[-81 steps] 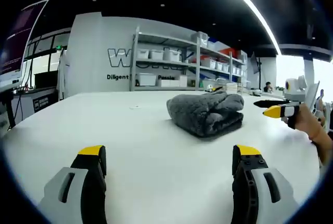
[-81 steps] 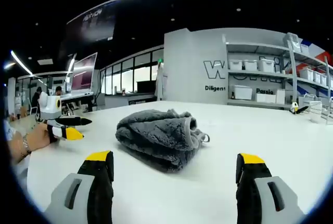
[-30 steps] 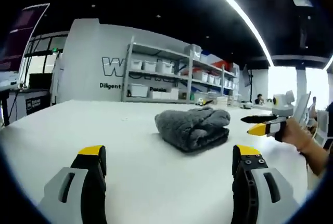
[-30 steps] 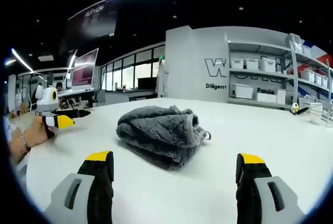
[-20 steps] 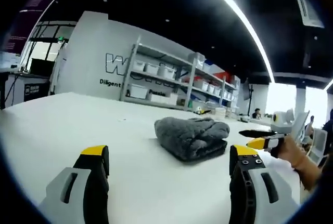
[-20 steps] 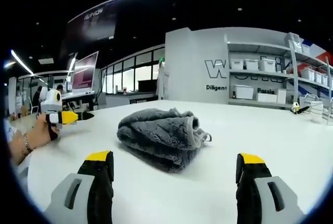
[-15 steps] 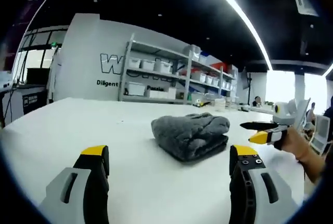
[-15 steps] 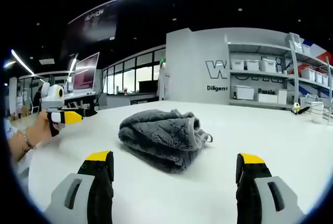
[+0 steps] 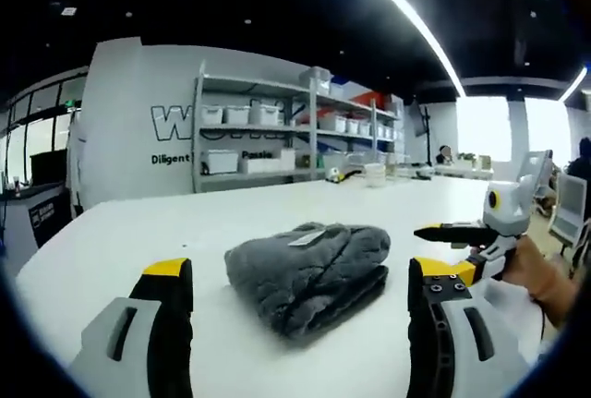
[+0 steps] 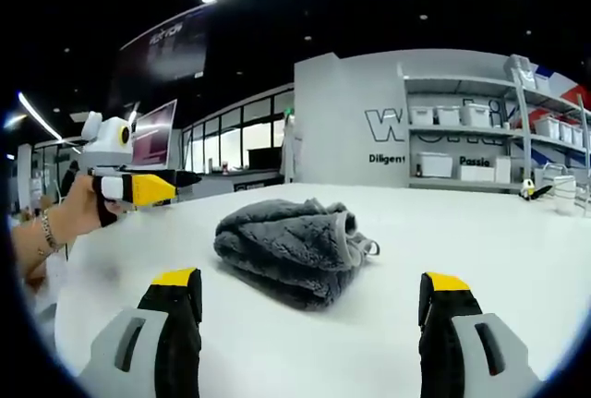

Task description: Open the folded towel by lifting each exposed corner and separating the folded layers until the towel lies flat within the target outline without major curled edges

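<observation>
A grey fluffy towel lies folded in a thick bundle on the white table. My left gripper is open, its yellow-tipped jaws standing wide on either side of the bundle's near edge, just short of it. In the right gripper view the towel sits a little ahead of my right gripper, which is open with nothing between its jaws. A small tab sticks out at the towel's right end. Each gripper appears in the other's view: the right gripper beside the towel, the left gripper raised above the table in a hand.
The white table spreads wide around the towel. Metal shelves with white bins stand against the far wall, also in the right gripper view as shelves. A monitor stands beyond the table's far left.
The left gripper has come closer to the towel and swung round it; in the right gripper view it has risen off the table. The towel has stayed put, still folded.
</observation>
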